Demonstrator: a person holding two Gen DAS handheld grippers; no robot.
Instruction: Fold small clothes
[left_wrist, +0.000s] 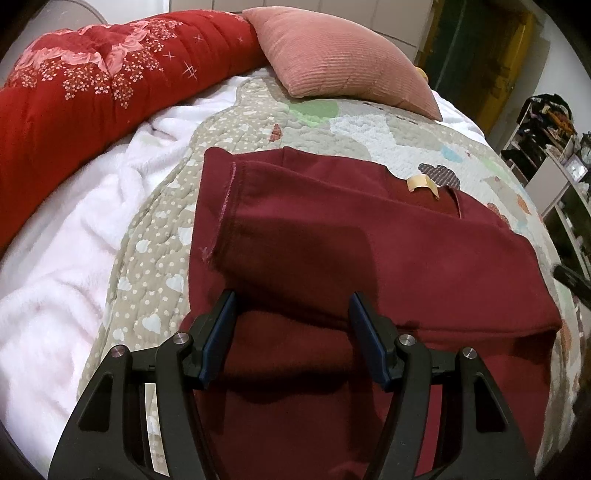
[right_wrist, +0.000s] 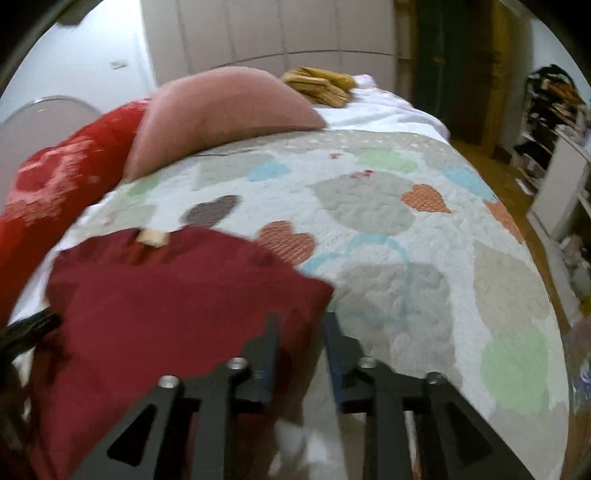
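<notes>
- Maroon garment is seen folded on the quilt of the bed;
- left hand-held gripper is held apart above it, gripping nothing;
- right hand-held gripper stands slightly parted at the garment's edge; contact cannot be told through blur.

The left gripper points down and forward. Its two black arms spread out like a wide V. The blue pads on the inside of its fingers stand far apart, with nothing pinched between them.

The right gripper also points down and forward. Its picture is blurry. Its two fingers stand closer together, with a narrow gap between them. Whether the pads press on anything cannot be told. At the left edge of the right view, a black piece of the left gripper pokes in.
</notes>
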